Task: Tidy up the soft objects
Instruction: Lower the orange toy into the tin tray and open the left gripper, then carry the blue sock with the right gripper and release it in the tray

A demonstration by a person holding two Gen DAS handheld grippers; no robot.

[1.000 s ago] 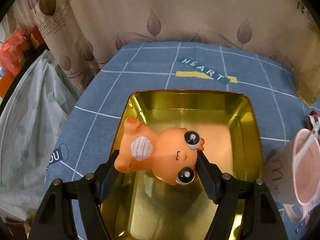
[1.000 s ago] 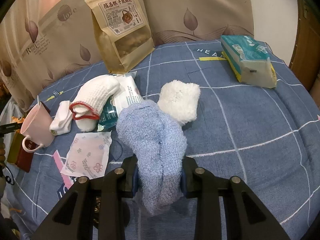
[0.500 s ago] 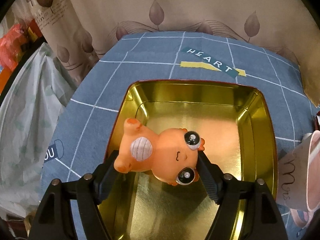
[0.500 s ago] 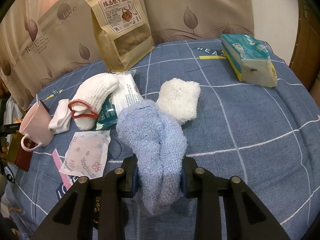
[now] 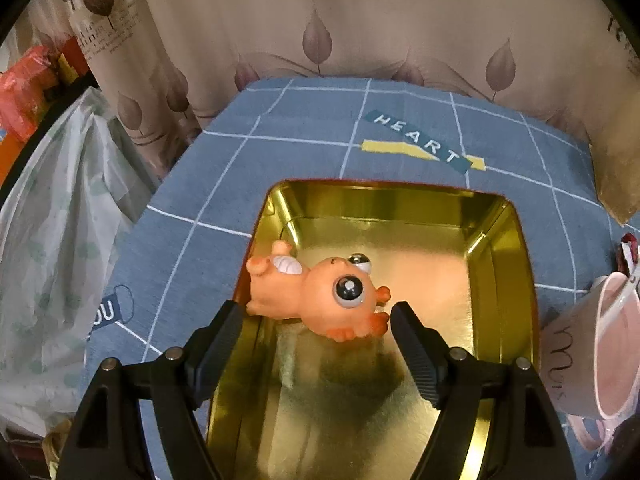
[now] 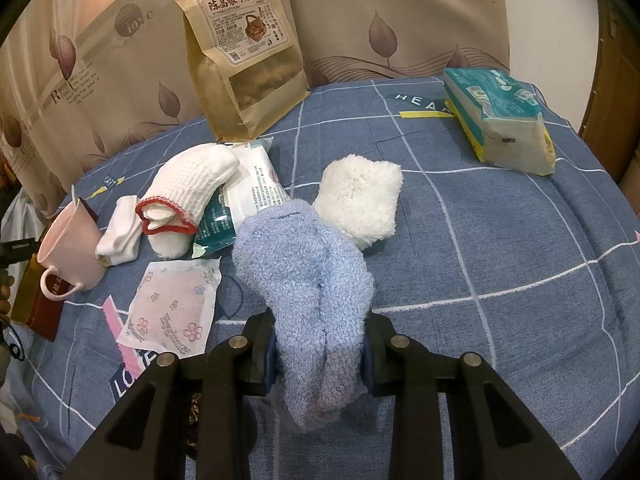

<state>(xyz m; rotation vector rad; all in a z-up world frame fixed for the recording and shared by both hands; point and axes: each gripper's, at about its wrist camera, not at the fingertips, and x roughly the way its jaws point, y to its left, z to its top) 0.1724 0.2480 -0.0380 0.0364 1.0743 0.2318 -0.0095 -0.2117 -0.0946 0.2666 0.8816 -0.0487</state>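
Your table [image 6: 500, 240] was covered by a blue checked cloth, with a leaf-print curtain [image 5: 360, 20] hanging behind it. On its left part lay the gold tin tray [image 5: 496, 240], open side up, with a pink mug [image 5: 600, 344] just to its right. Far back stood a brown snack pouch [image 6: 244, 56], and at the far right lay a teal tissue pack [image 6: 500, 120].

Your right gripper [image 6: 320, 354] was clamped on the blue fuzzy sock [image 6: 308, 264], its fingers pressing the sock's near end from both sides while the rest lay forward on the cloth. Just beyond it sat a folded white fuzzy sock [image 6: 360, 200], touching the blue one. To the left, a white knit sock with red trim [image 6: 188, 192] rested on a printed packet [image 6: 248, 196], a small white sock [image 6: 120, 236] lay beside it, and a flowered sachet [image 6: 172, 308] lay nearer.

Your left gripper [image 5: 316, 322] had just been spreading its fingers, and they stood wide apart. The orange squeeze toy [image 5: 316, 296] lay between them on its side, over the tray's left wall; neither pad pressed on it.
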